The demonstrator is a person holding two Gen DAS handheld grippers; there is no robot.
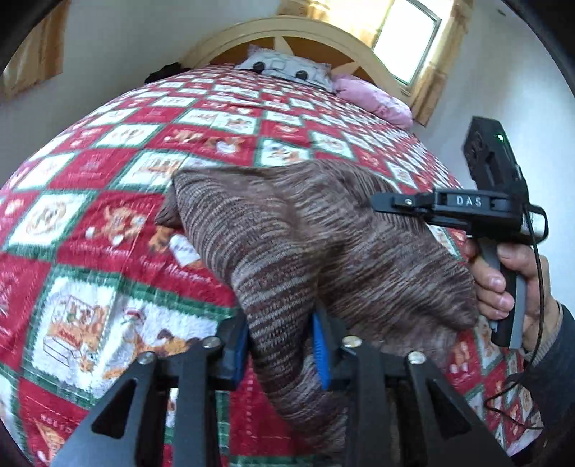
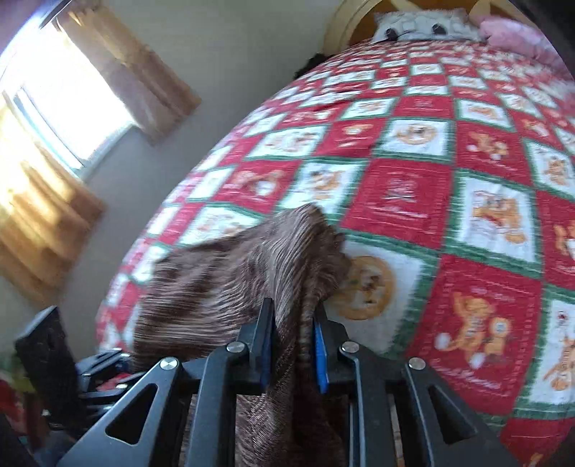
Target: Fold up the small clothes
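Red, white and green squares printed with little bears cover the quilt (image 1: 118, 201) that spreads over the whole bed, up to a pale arched headboard (image 1: 287, 32). At the head of the bed lie a grey patterned pillow (image 1: 287, 66) and a pink pillow (image 1: 373, 95). A bright window (image 1: 409, 39) sits beside the headboard, and the right wrist view shows a second window with tan curtains (image 2: 46, 215) on the side wall.

A brown striped knit garment (image 1: 323, 230) is lifted off the quilt near the foot of the bed, stretched between the two tools and sagging in the middle. One folded corner of it hangs close over the quilt on the far side.

The left gripper (image 1: 282, 348) has a thick fold of the knit between its blue pads (image 1: 321, 355). The cloth fills the gap and the jaws stand partly apart around it, so it appears clamped, though motion blur softens the edges.

The right gripper (image 2: 293, 354) has a narrower bunch of the same garment running down between its fingers, which stand close together on the cloth. In the left wrist view this tool appears side-on at the garment's right edge, with a hand (image 1: 503, 283) wrapped around its grey handle and a thin black cable (image 1: 535, 273) looping down past a dark sleeve (image 1: 553, 377).
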